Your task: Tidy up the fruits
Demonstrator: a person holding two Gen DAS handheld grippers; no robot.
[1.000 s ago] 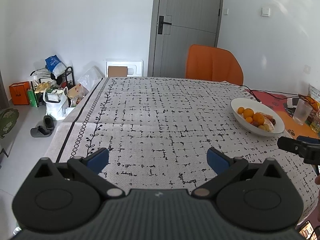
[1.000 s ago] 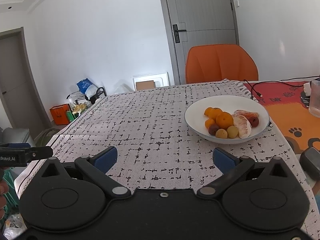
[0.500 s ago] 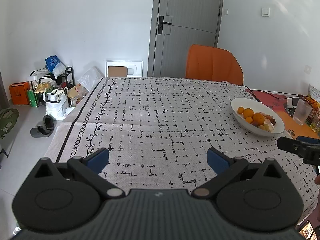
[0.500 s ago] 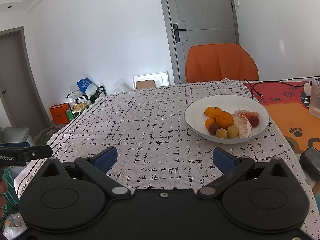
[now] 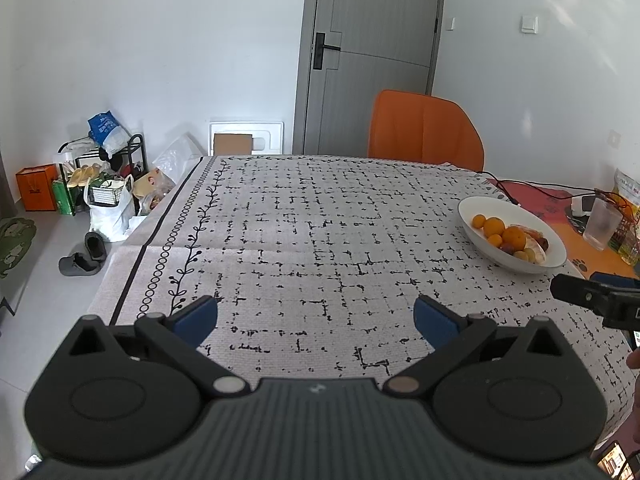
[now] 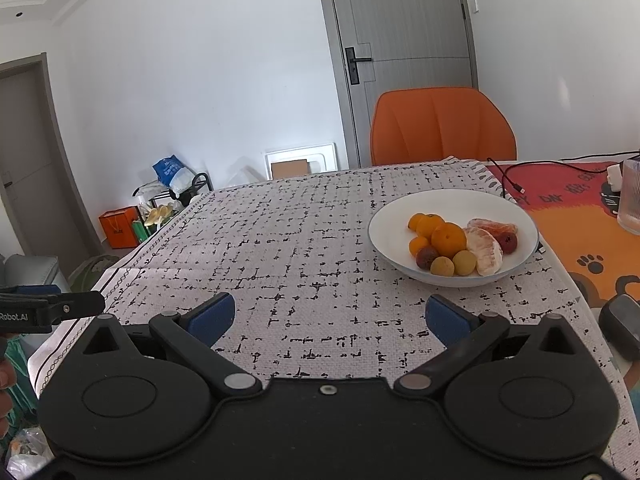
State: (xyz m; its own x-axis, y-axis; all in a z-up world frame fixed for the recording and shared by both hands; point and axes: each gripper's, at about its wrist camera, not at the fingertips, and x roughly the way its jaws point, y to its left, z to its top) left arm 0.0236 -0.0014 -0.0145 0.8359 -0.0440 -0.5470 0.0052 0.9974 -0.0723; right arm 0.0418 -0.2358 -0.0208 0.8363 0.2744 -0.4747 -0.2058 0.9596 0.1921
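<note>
Left wrist view shows the floor clutter and slippers (image 5: pixel 82 258), with the left claw (image 5: pixel 316 316) spread wide over the bench (image 5: pixel 304 240) and the bowl (image 5: pixel 476 236) far right. Right wrist view brings the fruits (image 6: pixel 450 238) close, inside the bowl (image 6: pixel 400 256); the right claw (image 6: pixel 330 314) gapes wide, empty. Nothing has shifted since earlier.
</note>
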